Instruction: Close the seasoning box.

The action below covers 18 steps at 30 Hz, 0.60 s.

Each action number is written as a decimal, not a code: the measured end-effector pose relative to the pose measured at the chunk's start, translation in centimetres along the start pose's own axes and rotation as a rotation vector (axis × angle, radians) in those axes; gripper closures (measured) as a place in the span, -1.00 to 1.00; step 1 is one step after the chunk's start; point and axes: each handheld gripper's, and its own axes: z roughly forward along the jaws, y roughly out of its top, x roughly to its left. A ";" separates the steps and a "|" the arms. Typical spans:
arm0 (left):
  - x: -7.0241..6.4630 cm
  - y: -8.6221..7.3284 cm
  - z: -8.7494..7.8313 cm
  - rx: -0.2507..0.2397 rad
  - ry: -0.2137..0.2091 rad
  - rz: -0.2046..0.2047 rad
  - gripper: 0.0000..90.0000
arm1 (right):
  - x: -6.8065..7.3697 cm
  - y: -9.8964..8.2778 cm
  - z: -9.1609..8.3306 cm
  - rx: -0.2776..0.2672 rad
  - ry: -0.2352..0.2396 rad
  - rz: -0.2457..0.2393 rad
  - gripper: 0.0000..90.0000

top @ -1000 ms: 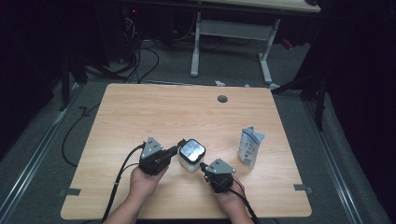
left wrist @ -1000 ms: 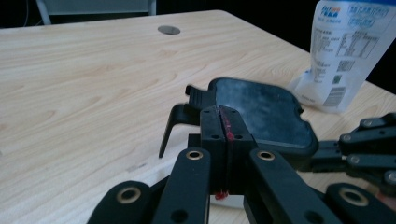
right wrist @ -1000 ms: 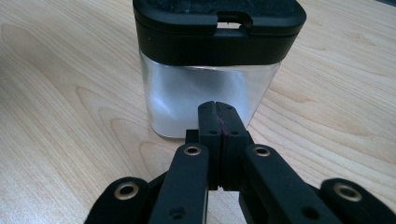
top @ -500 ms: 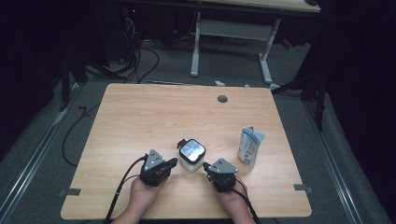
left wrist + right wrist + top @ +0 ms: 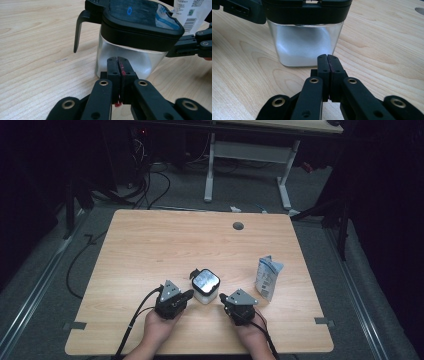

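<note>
Left gripper [image 5: 187, 294]: black jaws pressing flat together on nothing, sitting low centre-left of the high view, tips just beside the container.
Right gripper [image 5: 223, 298]: jaws likewise meeting, gripping nothing, lying low centre-right, tips near the container.
Container [image 5: 205, 286]: squarish clear jar, frosted white inside, glossy black lid, standing between both grippers.
Pouch [image 5: 267, 277]: crinkled white-blue packet standing upright, right of centre.
Table [image 5: 150, 245]: pale wood grain stretching to the upper frame.

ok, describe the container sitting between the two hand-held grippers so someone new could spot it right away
Start at the wooden table and look to its near edge, where the left hand-held gripper and right hand-held gripper point inward. Between them stands the container: a squarish clear-walled tub holding something white. Unlike the blue-and-white pouch standing to its right, it has a glossy black lid with a side handle.
</note>
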 end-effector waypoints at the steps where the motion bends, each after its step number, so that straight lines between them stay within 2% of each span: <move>1: 0.0 0.0 0.1 -0.001 0.003 0.000 0.97 | 0.0 0.0 0.0 -0.003 -0.001 0.002 0.99; 6: 0.3 0.3 0.4 0.002 0.011 -0.005 0.97 | -0.2 -0.1 0.0 0.000 -0.003 0.007 0.99; 8: 0.6 0.5 0.6 0.004 0.023 0.007 0.97 | -0.2 -0.1 0.0 -0.002 -0.003 0.007 0.98; 18: 1.3 1.7 2.3 0.012 0.038 0.012 0.97 | -0.4 -0.1 0.1 0.000 -0.004 0.011 0.98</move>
